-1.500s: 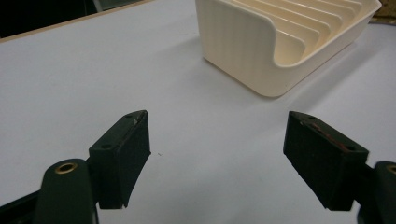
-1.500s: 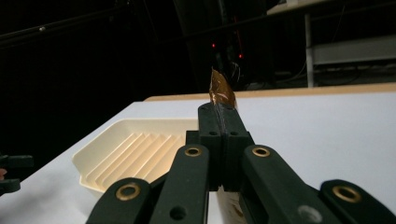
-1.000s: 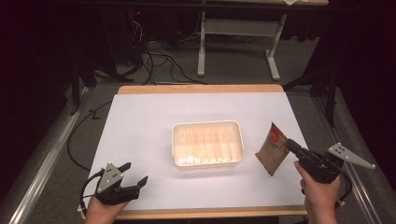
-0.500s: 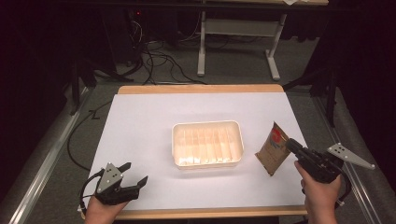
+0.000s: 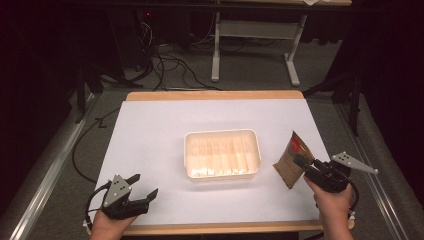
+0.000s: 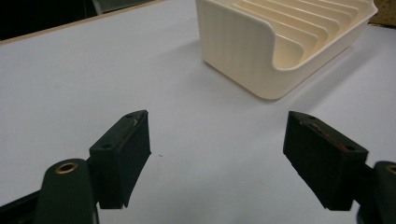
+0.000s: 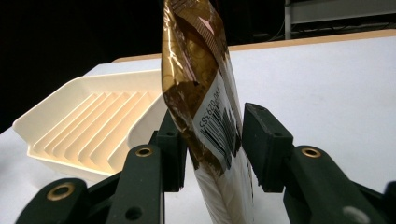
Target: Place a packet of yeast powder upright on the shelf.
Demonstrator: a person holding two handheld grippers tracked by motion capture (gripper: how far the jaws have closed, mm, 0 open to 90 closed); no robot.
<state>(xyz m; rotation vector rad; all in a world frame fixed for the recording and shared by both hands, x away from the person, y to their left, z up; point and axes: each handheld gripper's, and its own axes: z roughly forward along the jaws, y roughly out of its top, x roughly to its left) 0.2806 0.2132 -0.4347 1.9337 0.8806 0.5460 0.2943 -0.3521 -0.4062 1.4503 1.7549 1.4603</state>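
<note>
A brown foil snack packet (image 5: 291, 159) with a barcode stands upright at the right of the table, beside a cream ribbed tray (image 5: 222, 133). My right gripper (image 5: 304, 165) is shut on the packet's lower part. In the right gripper view the packet (image 7: 201, 93) rises between both jaws of the right gripper (image 7: 212, 140), with the tray (image 7: 70, 93) behind it on the left. At the table's near left corner my left gripper (image 5: 145, 185) is open and holds nothing. The left gripper view shows the left gripper (image 6: 217, 140) over bare white surface, well short of the tray (image 6: 238, 56).
The white table top (image 5: 165, 130) has a wooden edge (image 5: 215, 95) at the far side. Beyond it, on the dark floor, lie cables (image 5: 170, 65) and a desk's metal legs (image 5: 216, 55). A hand holds each gripper at the near edge.
</note>
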